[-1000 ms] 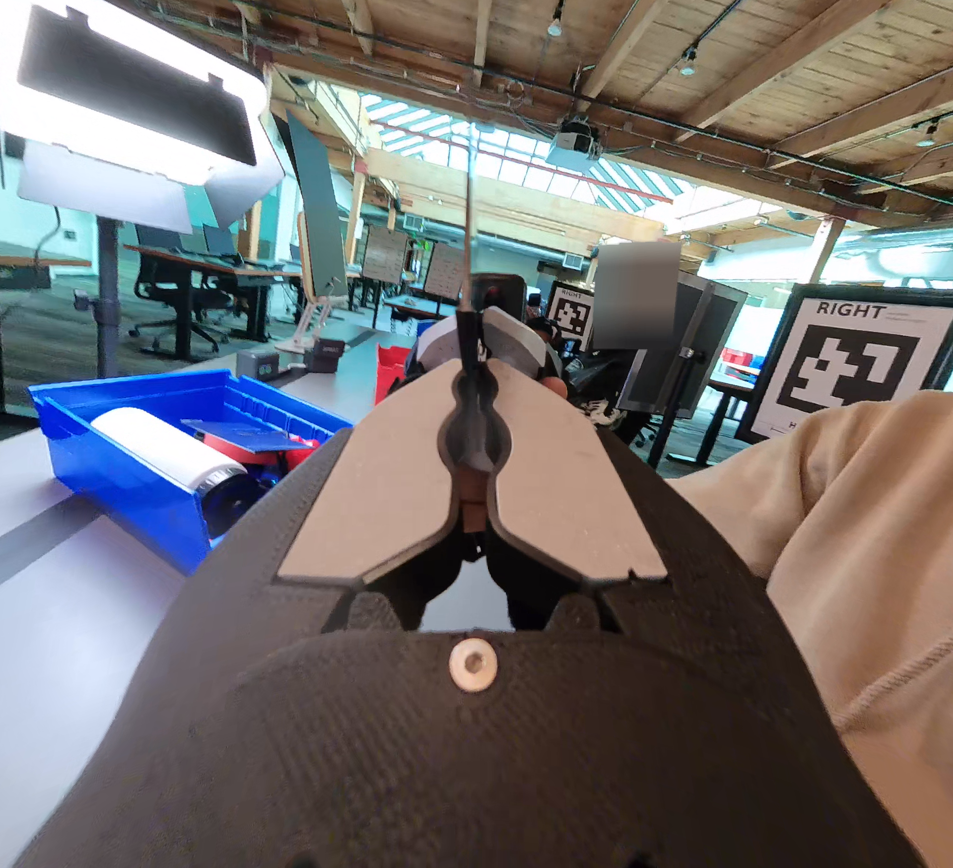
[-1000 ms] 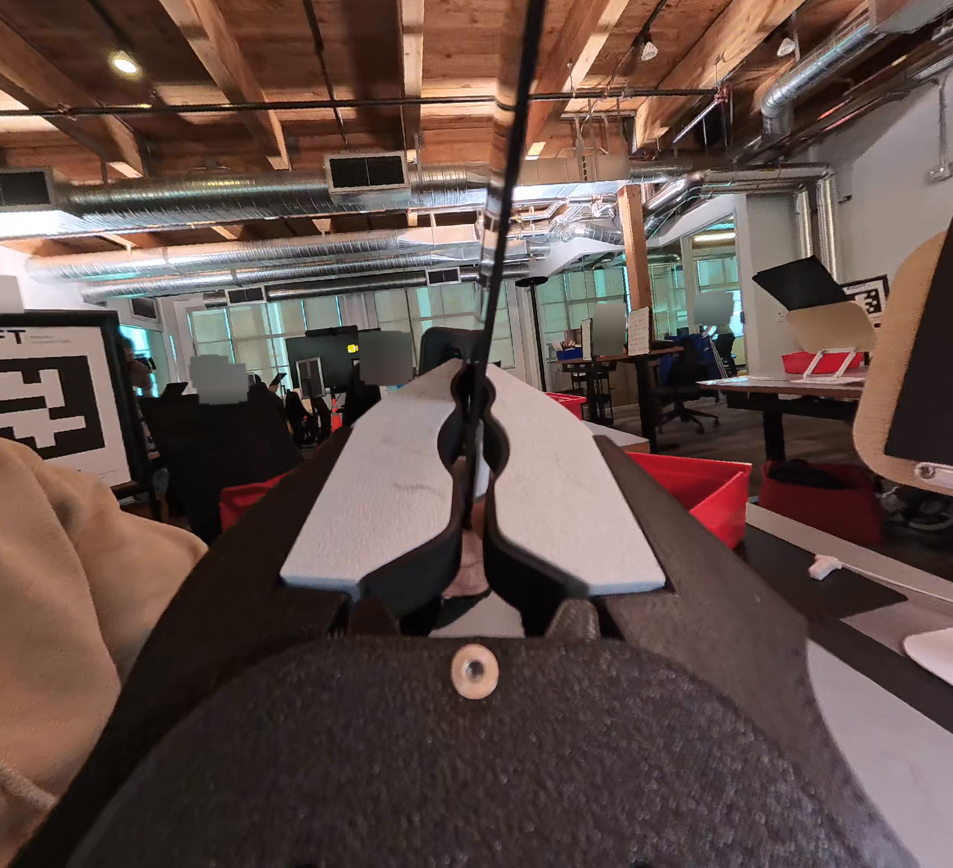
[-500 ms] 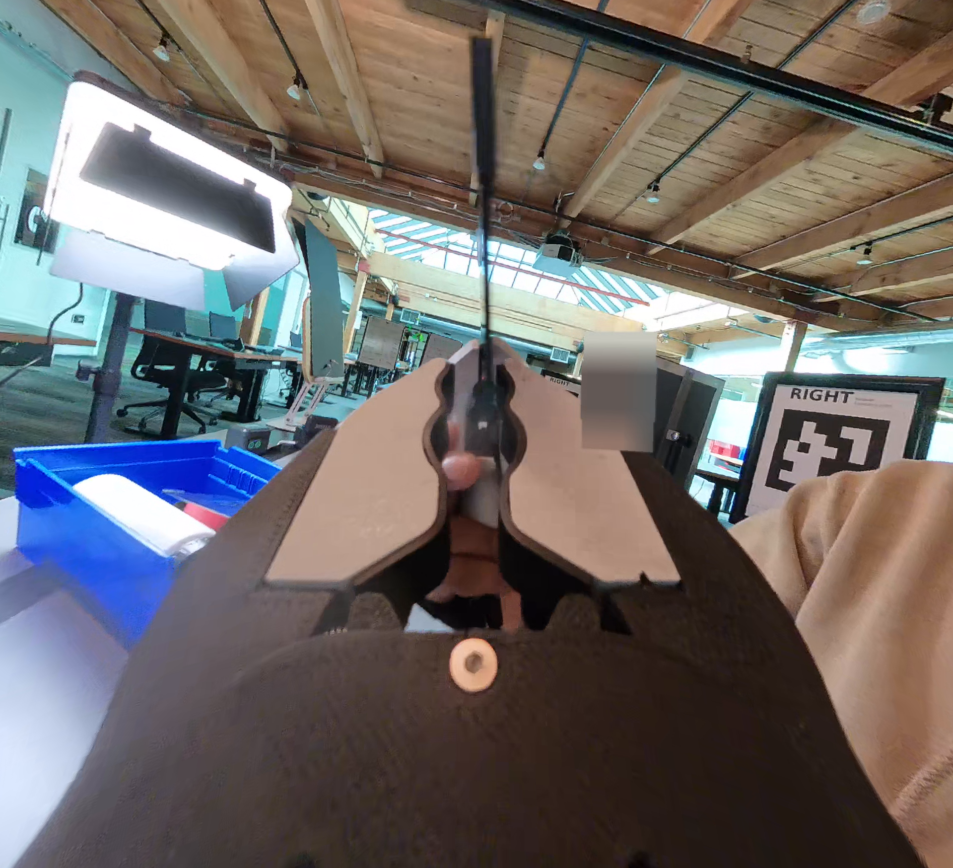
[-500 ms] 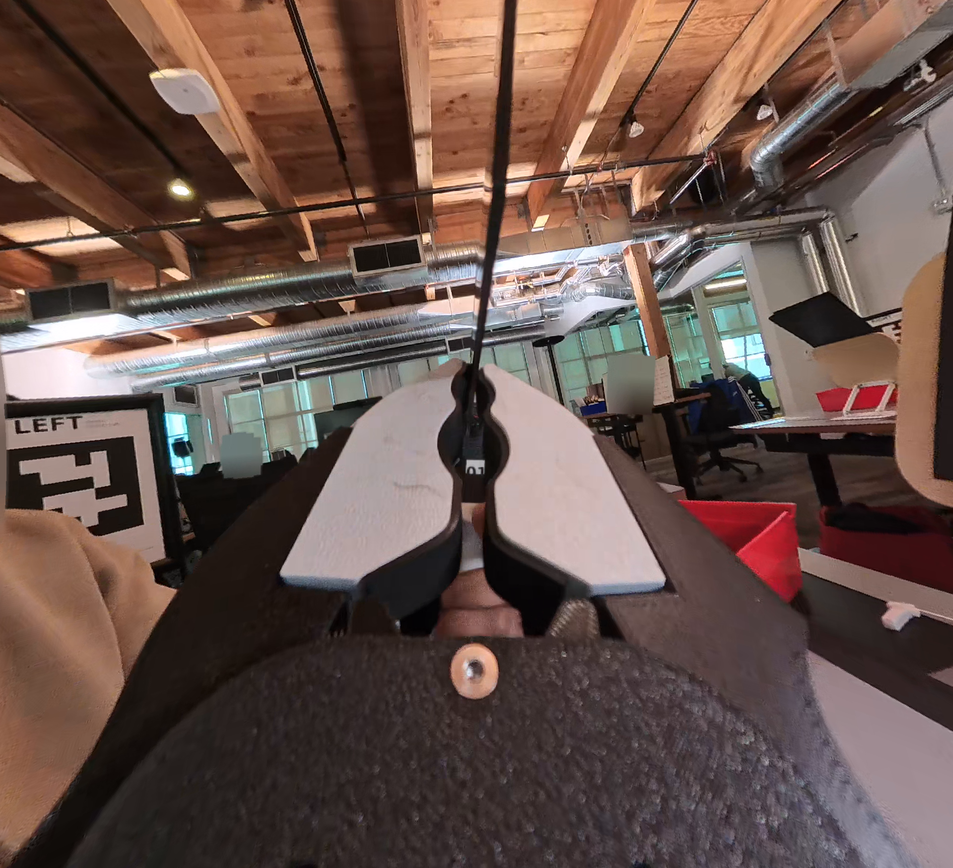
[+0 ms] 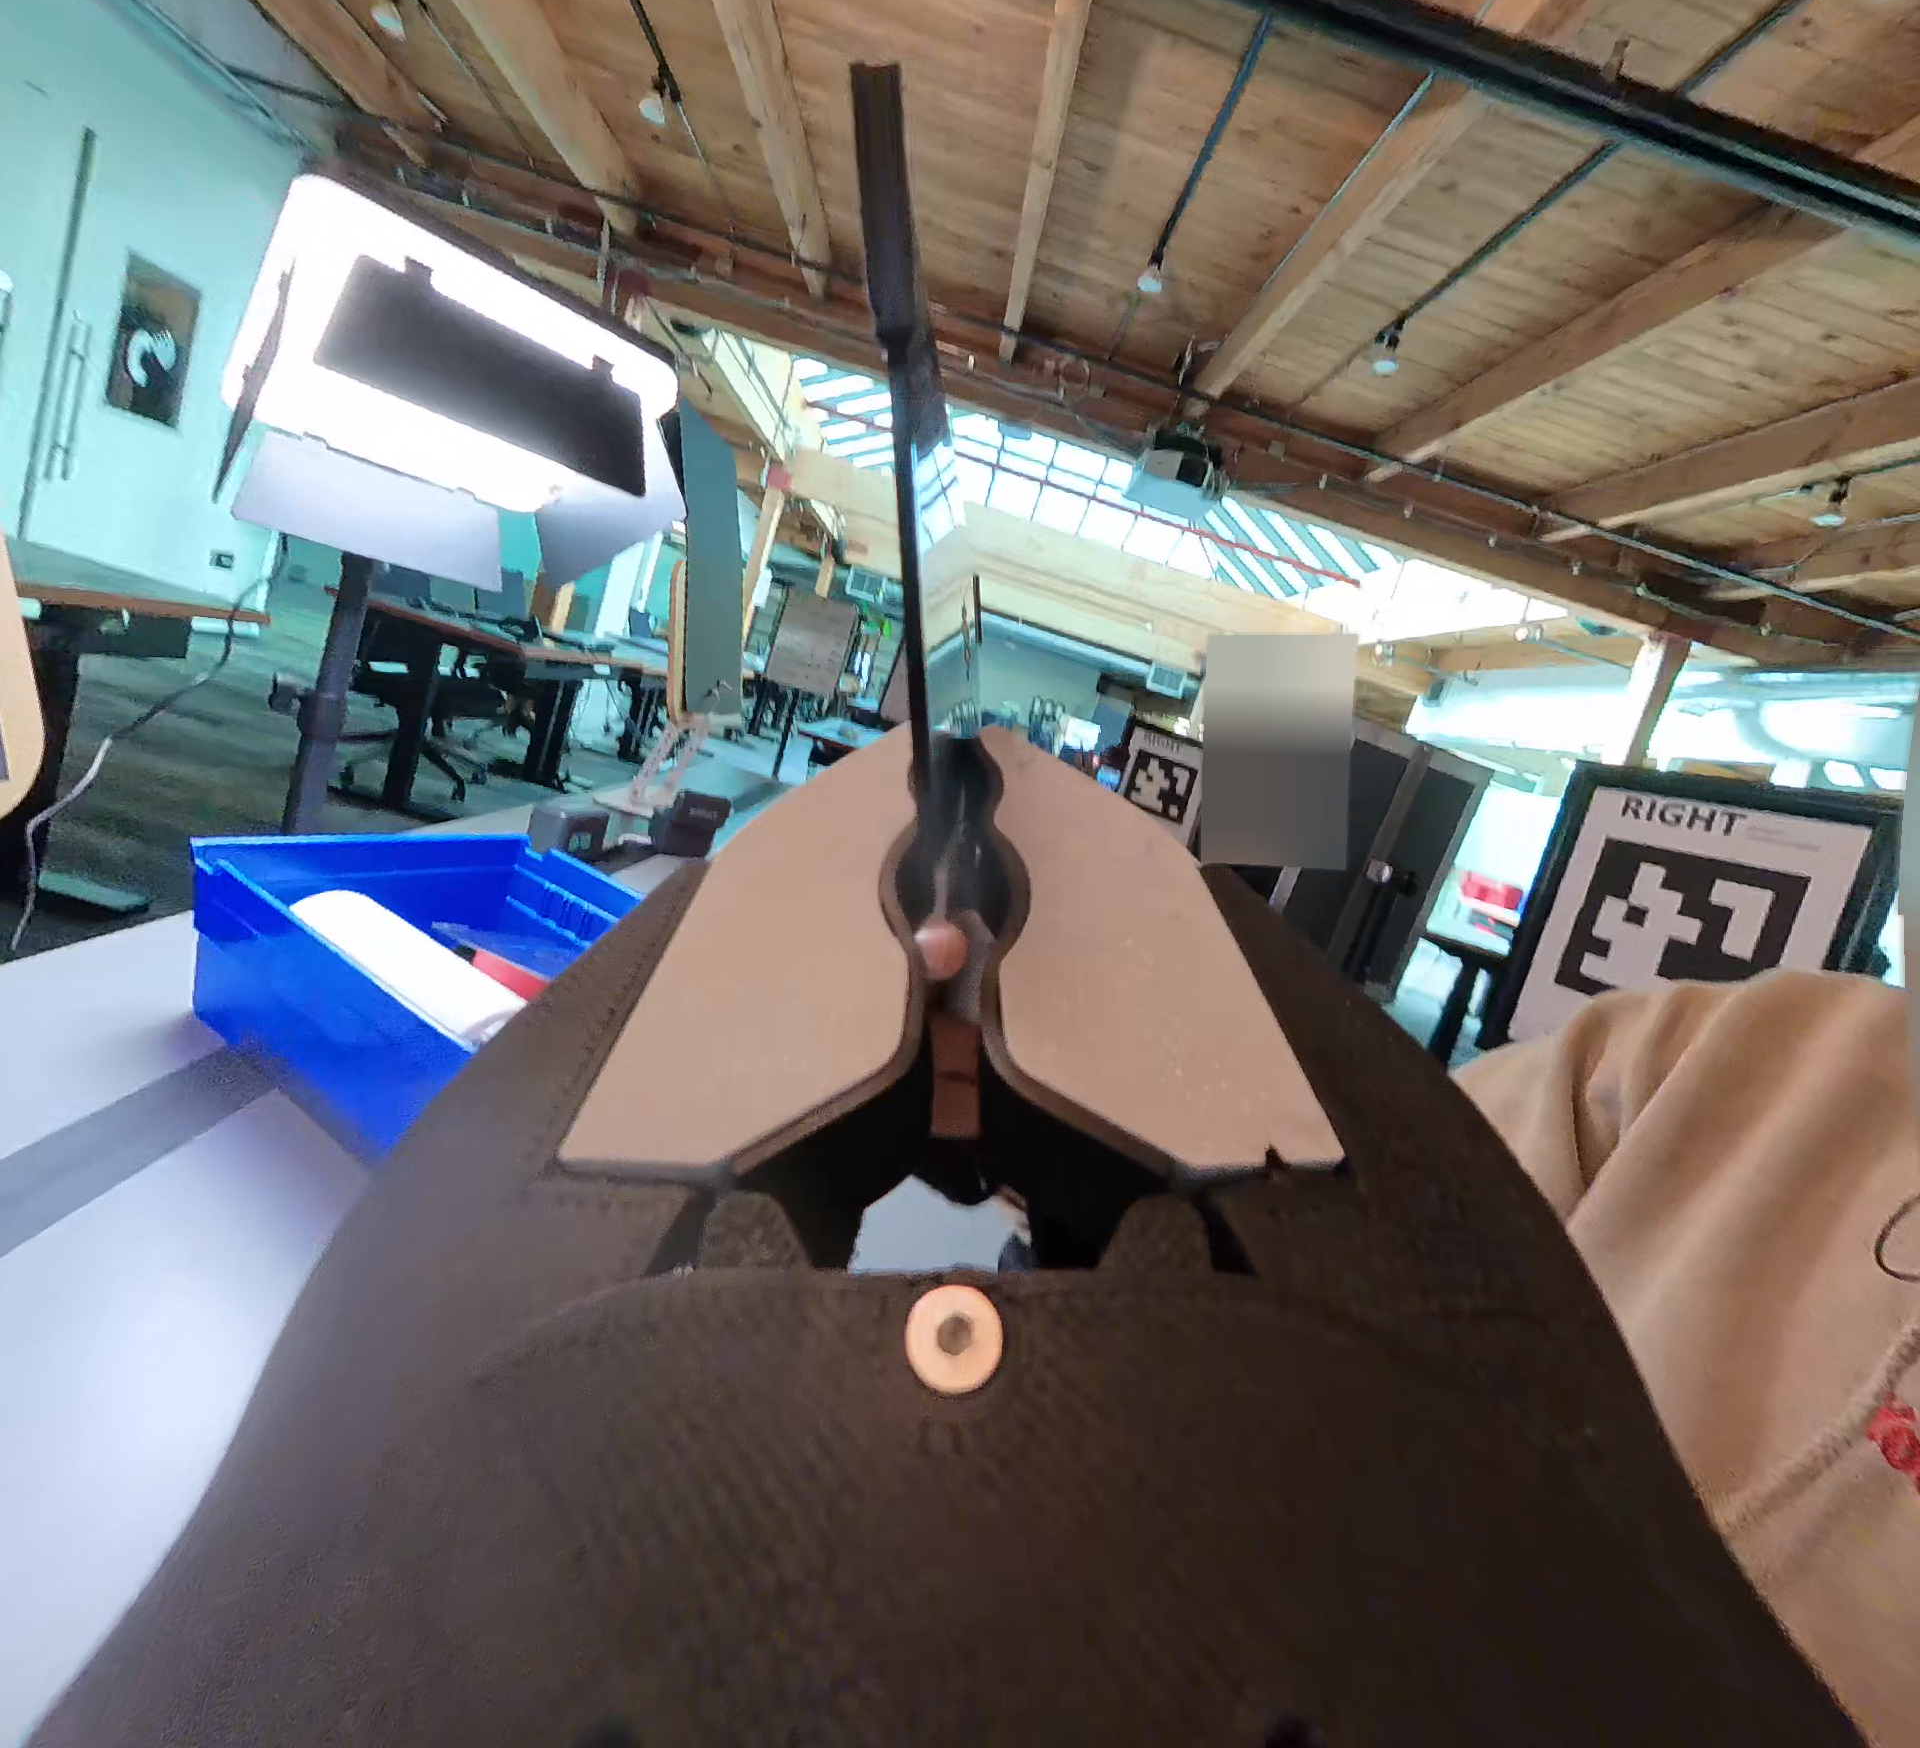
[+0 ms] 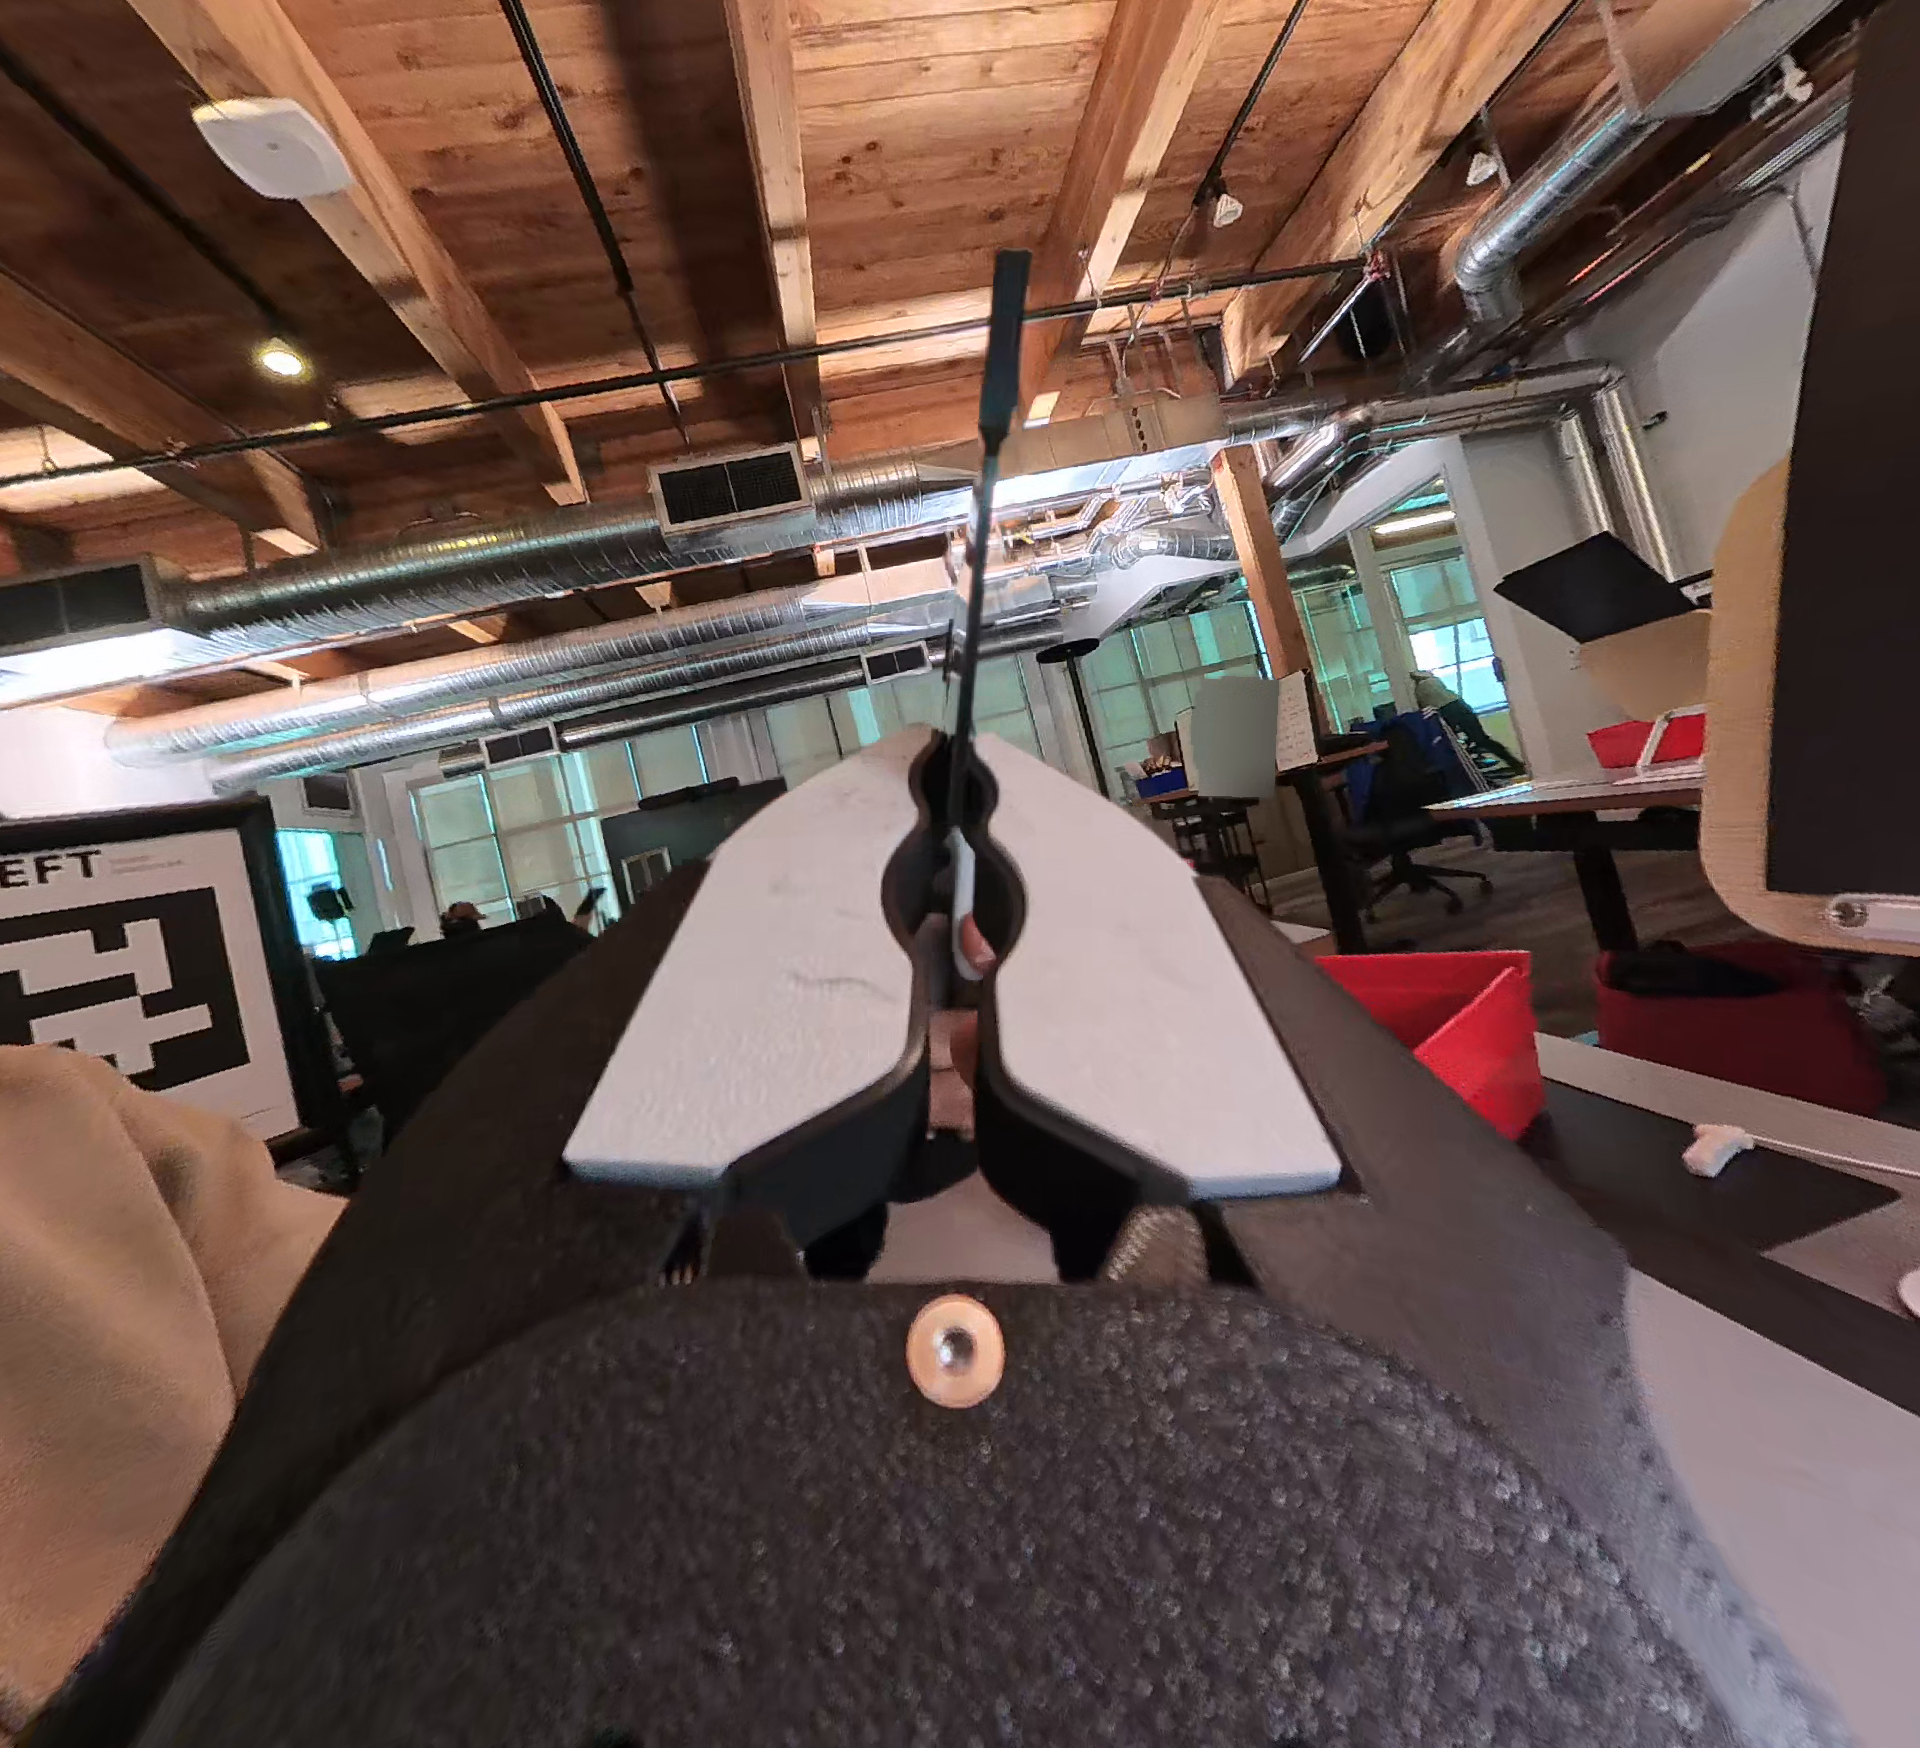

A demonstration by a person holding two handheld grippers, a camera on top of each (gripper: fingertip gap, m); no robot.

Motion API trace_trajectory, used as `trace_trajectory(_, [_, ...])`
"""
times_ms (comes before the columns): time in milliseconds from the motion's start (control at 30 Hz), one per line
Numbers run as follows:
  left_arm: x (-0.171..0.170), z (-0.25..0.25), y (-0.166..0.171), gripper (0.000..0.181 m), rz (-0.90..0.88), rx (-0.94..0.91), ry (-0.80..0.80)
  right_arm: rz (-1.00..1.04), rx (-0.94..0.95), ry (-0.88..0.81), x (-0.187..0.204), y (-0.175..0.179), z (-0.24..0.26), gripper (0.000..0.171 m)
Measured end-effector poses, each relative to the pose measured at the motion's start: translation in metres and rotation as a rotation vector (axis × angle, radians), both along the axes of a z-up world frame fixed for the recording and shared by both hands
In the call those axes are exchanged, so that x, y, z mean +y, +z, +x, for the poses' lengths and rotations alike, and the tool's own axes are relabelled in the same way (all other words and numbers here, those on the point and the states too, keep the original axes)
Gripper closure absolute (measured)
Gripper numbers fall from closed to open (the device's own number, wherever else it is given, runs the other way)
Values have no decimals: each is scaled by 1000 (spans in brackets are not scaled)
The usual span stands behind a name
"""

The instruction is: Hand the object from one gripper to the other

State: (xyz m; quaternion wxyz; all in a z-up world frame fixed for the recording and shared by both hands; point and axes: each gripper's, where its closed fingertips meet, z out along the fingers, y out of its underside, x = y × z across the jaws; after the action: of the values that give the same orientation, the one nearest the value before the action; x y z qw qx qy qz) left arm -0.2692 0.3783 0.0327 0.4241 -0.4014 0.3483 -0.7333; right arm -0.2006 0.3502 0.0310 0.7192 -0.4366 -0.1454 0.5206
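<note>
Left wrist view shows the left claw (image 5: 951, 768) clenched on a thin black rod (image 5: 896, 410) that rises nearly upright from its tips toward the wooden ceiling. Left of that claw, a blue bin (image 5: 312, 960) sits on the desk (image 5: 125, 1220). Right wrist view shows the right claw (image 6: 954, 758) likewise clamped on a thin black rod (image 6: 987, 535); whether both claws share one rod is unclear.

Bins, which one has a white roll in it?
The blue bin, in the left wrist view, holds the white roll; the red bin shows none.
</note>
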Motion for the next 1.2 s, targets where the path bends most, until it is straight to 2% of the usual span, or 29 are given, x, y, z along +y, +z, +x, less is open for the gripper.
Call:
trace_trajectory(67, [1,-2,5,179,-20,-67,32,3,55,2,0,-2,-2,169])
trace_trajectory(200, [-12,16,-5,162,-26,-111,84,-20,203,40,1,-3,-4,170])
trace_trajectory(300, [-22,31,-14,179,-18,-94,99,-40,236,53,2,-9,-11,170])
trace_trajectory(367, [-19,29,-14,179,-6,-88,117,-54,238,63,3,-13,-17,170])
trace_trajectory(467, [-11,23,-13,179,24,-7,89,-73,115,73,8,-19,-23,169])
trace_trajectory(633, [-10,13,-18,179,90,203,-30,-19,-109,-3,12,-17,-5,141])
trace_trajectory(667, [-12,13,-22,179,106,247,-36,-13,-128,9,10,-16,-4,141])
trace_trajectory(700, [-15,15,-27,179,123,291,-51,-5,-156,44,6,-16,-6,148])
trace_trajectory(733, [-19,16,-28,179,134,313,-66,0,-193,73,2,-18,-11,166])
trace_trajectory(767, [-20,16,-27,179,140,309,-68,11,-202,83,0,-18,-14,168])
trace_trajectory(900, [-22,14,-14,178,148,218,-10,62,-84,76,-7,-10,-17,169])
trace_trajectory(1033, [-33,28,-17,167,151,142,19,59,85,85,-10,-5,-14,170])
trace_trajectory(1200, [-34,38,-27,178,129,136,42,13,107,78,-4,-19,-28,169])
